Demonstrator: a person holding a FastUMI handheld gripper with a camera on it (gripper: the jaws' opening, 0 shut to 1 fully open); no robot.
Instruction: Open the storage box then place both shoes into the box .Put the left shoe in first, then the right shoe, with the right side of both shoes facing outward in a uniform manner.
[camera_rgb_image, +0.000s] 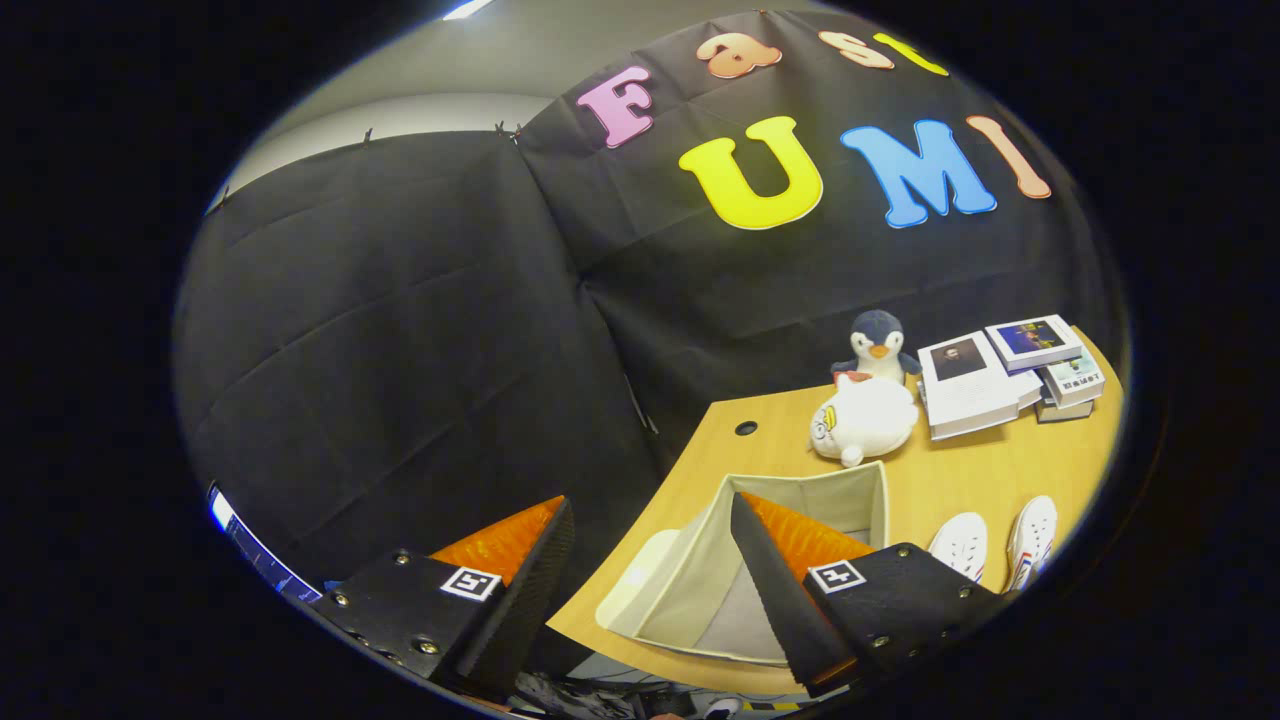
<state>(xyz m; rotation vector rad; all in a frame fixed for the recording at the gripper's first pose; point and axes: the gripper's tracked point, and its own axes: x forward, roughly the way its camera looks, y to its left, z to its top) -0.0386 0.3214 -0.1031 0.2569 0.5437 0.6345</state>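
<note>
A beige fabric storage box (850, 500) stands open on the wooden desk (980, 480), its lid (640, 580) lying flat off its near side. Two white shoes, one (962, 545) beside the other (1035, 538), lie side by side on the desk just past the box. My gripper (650, 590) hangs open in the air above the desk's near edge, nothing between its fingers. One finger partly covers the box's inside; the other is off the desk's edge against the black cloth.
Beyond the box lie a white plush toy (865, 420) and a penguin plush (878, 347). Stacked books (1010, 375) sit at the desk's far corner. A cable hole (746, 428) is near the wall. Below the desk edge are cables and clutter (600, 695).
</note>
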